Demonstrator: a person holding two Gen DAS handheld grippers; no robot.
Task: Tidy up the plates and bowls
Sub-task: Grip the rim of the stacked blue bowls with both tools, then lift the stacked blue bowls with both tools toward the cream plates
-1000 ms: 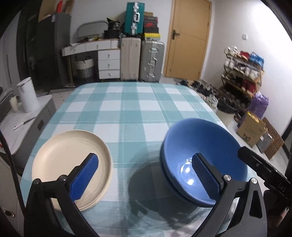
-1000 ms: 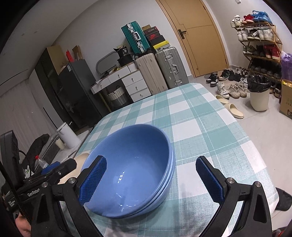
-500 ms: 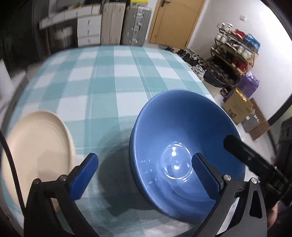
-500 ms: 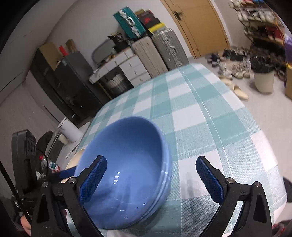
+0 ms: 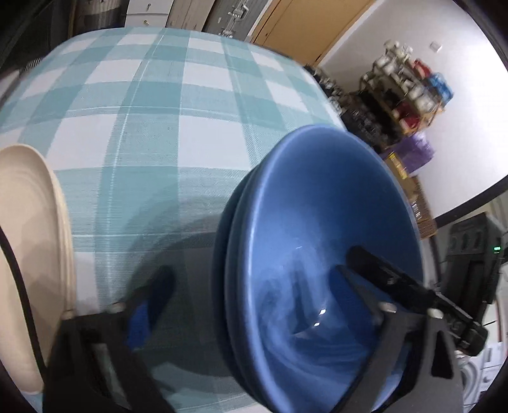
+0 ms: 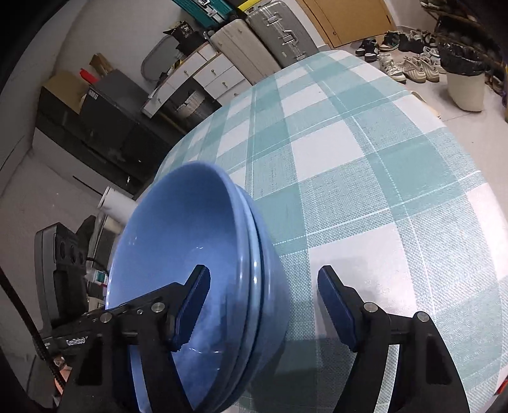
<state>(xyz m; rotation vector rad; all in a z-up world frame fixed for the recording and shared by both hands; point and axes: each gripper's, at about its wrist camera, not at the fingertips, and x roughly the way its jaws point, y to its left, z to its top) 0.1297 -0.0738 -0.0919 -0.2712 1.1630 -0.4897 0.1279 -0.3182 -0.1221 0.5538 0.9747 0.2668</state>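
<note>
A stack of blue bowls (image 5: 317,222) stands on the checked tablecloth (image 5: 152,127) near its front edge. My left gripper (image 5: 250,279) straddles the stack's left wall, one finger outside, blurred, the other inside. Its jaws are closing, and a gap still shows at the wall. My right gripper (image 6: 263,276) straddles the right wall of the bowls (image 6: 190,247), with one blue pad (image 6: 193,305) inside and the other outside. Its jaws are closing too and do not press on the wall. A cream plate (image 5: 28,238) lies at the left.
The table (image 6: 365,143) stretches away behind the bowls. Beyond it are suitcases (image 6: 279,28), white drawers (image 6: 203,70), a shoe rack (image 5: 409,92), shoes and a lined bin (image 6: 466,82) on the floor. A black device (image 6: 60,276) sits at the lower left.
Both grippers have dropped and tilted down toward the blue bowls. Their jaws have narrowed, and each now has one finger inside the top bowl. The plate has slid to the picture's left edge.
</note>
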